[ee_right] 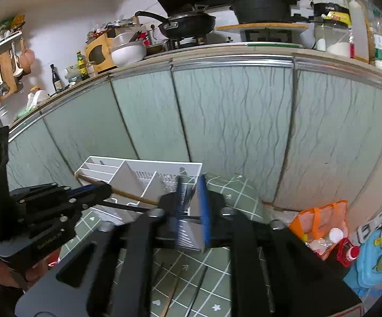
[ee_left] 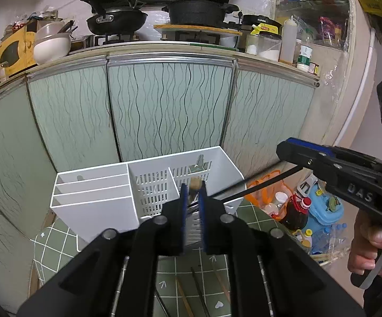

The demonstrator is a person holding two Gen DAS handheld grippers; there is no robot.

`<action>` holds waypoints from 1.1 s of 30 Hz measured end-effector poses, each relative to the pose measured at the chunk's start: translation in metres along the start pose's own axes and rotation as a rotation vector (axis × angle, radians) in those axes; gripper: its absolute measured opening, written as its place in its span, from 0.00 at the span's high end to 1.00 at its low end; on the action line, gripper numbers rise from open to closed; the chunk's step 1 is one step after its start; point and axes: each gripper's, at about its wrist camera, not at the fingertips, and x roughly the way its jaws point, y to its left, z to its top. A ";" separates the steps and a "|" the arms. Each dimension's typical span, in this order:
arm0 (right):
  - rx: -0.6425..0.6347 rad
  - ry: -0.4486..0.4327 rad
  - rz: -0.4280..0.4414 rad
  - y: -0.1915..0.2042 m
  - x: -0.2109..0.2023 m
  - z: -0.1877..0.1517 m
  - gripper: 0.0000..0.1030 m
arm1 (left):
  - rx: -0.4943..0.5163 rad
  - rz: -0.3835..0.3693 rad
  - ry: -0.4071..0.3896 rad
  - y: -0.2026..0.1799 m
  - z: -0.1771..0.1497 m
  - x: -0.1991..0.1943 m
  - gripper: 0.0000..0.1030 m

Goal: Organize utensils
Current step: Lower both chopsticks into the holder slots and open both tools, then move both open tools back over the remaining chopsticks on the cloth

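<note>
A white utensil holder point(ee_left: 95, 200) with slotted and perforated compartments stands on a green checked cloth point(ee_left: 58, 240); it also shows in the right wrist view point(ee_right: 138, 174). My left gripper point(ee_left: 192, 187) is shut on a wooden chopstick point(ee_left: 195, 183), which shows side-on in the right wrist view point(ee_right: 127, 195), above the right perforated compartment. My right gripper point(ee_left: 283, 153) is shut on a thin black chopstick point(ee_left: 251, 186) that slants down toward the holder. In the right wrist view my right gripper point(ee_right: 192, 185) is close to the holder's right end. More chopsticks point(ee_left: 198, 290) lie on the cloth below.
Green cabinet doors point(ee_left: 169, 108) stand right behind the holder. A counter above carries pans point(ee_left: 116, 21), bowls and jars. An orange bag point(ee_left: 267, 187), bottles and a blue container point(ee_left: 325, 206) sit on the floor at the right.
</note>
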 end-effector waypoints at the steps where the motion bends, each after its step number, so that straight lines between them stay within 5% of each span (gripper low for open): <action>1: 0.000 -0.008 -0.001 0.000 -0.004 0.000 0.48 | 0.003 -0.017 -0.005 -0.001 0.000 -0.003 0.70; 4: -0.001 -0.025 -0.012 -0.002 -0.018 -0.001 0.32 | 0.036 -0.045 -0.026 -0.009 -0.002 -0.014 0.30; 5: -0.002 -0.029 -0.014 -0.003 -0.021 -0.002 0.28 | 0.061 -0.008 -0.045 -0.014 -0.002 -0.021 0.10; 6: -0.003 -0.037 -0.020 -0.004 -0.027 -0.003 0.22 | 0.078 0.026 -0.065 -0.018 -0.003 -0.027 0.04; 9: -0.014 -0.052 -0.029 -0.005 -0.042 -0.008 0.08 | 0.112 0.043 -0.085 -0.023 -0.006 -0.040 0.04; 33: -0.139 -0.010 -0.090 0.029 -0.097 -0.081 0.08 | 0.068 0.089 -0.106 0.001 -0.079 -0.119 0.04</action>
